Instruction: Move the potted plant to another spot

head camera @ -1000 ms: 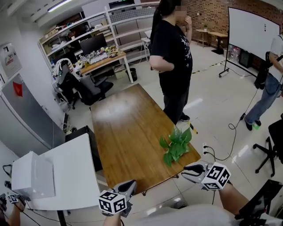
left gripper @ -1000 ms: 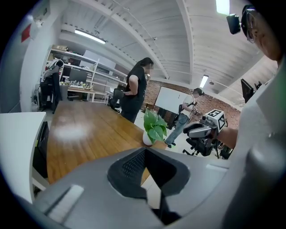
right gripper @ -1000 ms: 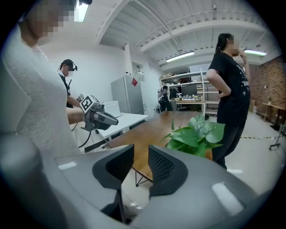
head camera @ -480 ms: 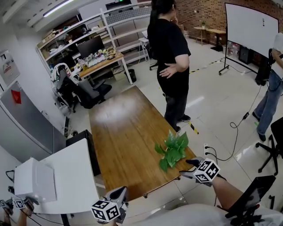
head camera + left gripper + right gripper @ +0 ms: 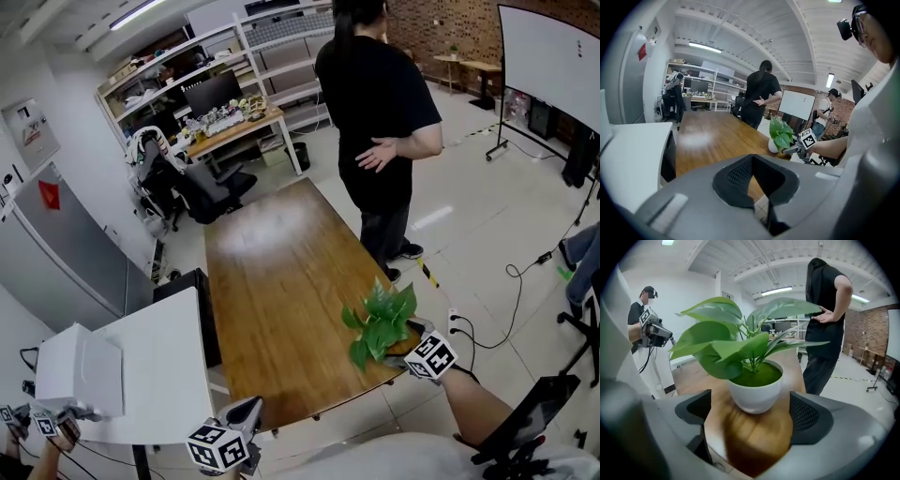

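Reaching for the potted plant [image 5: 752, 380], upright at the near right corner of the tabletop [image 5: 272, 281], close to its right edge. Bracketing the white pot with the right gripper [image 5: 751, 419]: jaws just opened wide, one pad on each side, neither touching yet. Probably lined up low on the pot wall to close under the leaves rather than through them. Holding the left gripper [image 5: 754, 183] back beyond the near edge, jaws drawn together on nothing, seemingly spare for now.

Looking outward: long bare wood toward the far edge, likely the easiest landing room. Minding the person in black [image 5: 380, 122] standing just off the right edge, farther along and near any path up that side. Noting a white desk [image 5: 155, 375] against the left edge with a white box [image 5: 80, 370] on it, an office chair [image 5: 202, 187] past the far left corner, and cables [image 5: 511, 281] on the floor to the right.
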`<state>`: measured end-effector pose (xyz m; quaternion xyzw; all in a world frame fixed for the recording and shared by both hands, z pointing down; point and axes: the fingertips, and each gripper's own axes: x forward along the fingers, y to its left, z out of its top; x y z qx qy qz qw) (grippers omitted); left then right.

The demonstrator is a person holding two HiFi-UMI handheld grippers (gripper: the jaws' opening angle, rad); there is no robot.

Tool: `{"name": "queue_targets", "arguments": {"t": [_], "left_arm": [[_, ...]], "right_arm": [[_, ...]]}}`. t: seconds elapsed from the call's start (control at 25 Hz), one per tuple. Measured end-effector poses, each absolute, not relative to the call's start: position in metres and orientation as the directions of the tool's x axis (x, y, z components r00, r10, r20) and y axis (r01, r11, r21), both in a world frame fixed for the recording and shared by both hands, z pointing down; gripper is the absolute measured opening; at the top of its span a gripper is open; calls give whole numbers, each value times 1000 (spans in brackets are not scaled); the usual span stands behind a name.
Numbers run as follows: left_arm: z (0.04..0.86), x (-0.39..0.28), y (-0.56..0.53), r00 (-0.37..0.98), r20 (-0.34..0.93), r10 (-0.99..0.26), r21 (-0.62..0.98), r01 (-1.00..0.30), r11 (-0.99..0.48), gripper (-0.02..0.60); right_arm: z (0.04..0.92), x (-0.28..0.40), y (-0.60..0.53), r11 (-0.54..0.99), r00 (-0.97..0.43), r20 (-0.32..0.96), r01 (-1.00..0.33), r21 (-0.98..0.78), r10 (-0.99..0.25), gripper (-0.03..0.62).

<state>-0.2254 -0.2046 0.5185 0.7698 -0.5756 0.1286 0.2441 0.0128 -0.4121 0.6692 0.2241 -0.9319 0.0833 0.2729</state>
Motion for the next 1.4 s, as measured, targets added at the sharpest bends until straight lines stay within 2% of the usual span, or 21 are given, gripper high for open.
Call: {"name": "queue_targets", "arguments": {"t": [0.12,0.4,0.48,0.6,1.4], "left_arm": [[522,-226,-205,298,482,-824,224,-951,-213,-5],[522,-229,-213,293,492,-820,207,-954,-216,-5],[522,-228,-215,291,492,-820,206,-954,-215,-3],[520,-224,-219,295,489,-821,207,-953,-220,-3],[522,-217,-217,292,480,-827,222,-953,-208,-3]], "right_arm": [[672,5,-416,889,-760,533,-456,-32,-371,528],[672,-16,-428,900,-779,503,-435,-7,-373,529],[671,-15,-431,897,-780,496,-441,-7,-380,514],[668,-11,-435,894,-783,487,-448,-8,-388,454],[666,-11,-434,902,-795,481,-431,-18,-370,457]]}}
